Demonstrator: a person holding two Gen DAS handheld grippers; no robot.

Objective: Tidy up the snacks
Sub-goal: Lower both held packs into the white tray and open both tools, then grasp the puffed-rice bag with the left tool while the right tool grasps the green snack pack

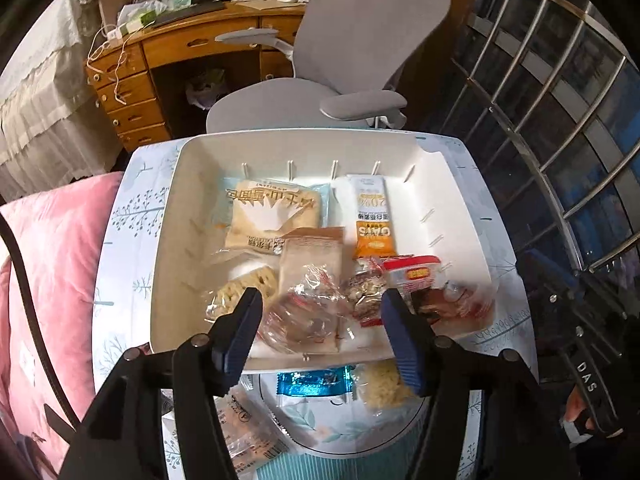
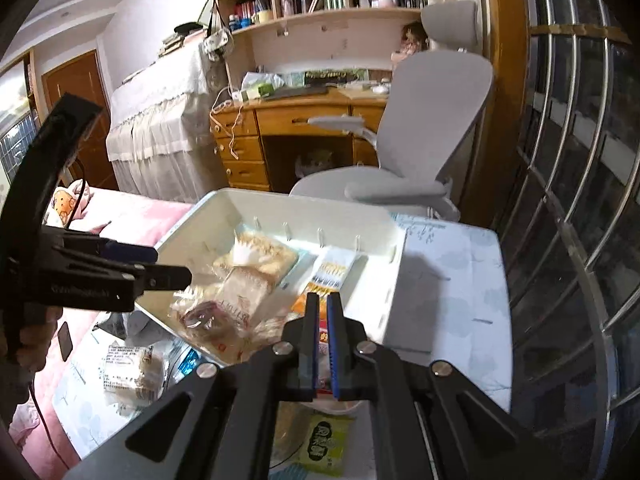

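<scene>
Behind everything stands a wooden desk [image 1: 192, 44] with drawers, and a grey chair [image 1: 360, 60] is pulled up close. Nearer, a small tabletop [image 1: 132, 216] with a cloth of pale blue trees holds a big white bin [image 1: 172, 216].

Inside the bin lie many snacks. A tan bread pack [image 1: 272, 216] sits near the back, and an orange oat bar [image 1: 372, 220] lies beside it. A clear bag with something round and brown [image 1: 304, 316] rests at the front. A red and white pack [image 1: 416, 276] lies at the bin's right side.

Outside the bin, on the tabletop, are a shiny blue wrapper [image 1: 316, 384], a bag of pale crumbly bits [image 1: 384, 388], and a green and yellow pack [image 2: 324, 444].

The left tool [image 1: 320, 332] hangs over the front of the bin. Its blue fingers [image 1: 240, 332] are spread wide, with nothing squeezed between them; the clear bag lies below the gap.

The right tool [image 2: 323, 344] has its fingers pressed almost together. A thin bit of red and white shows between them, but I cannot tell what it is.
</scene>
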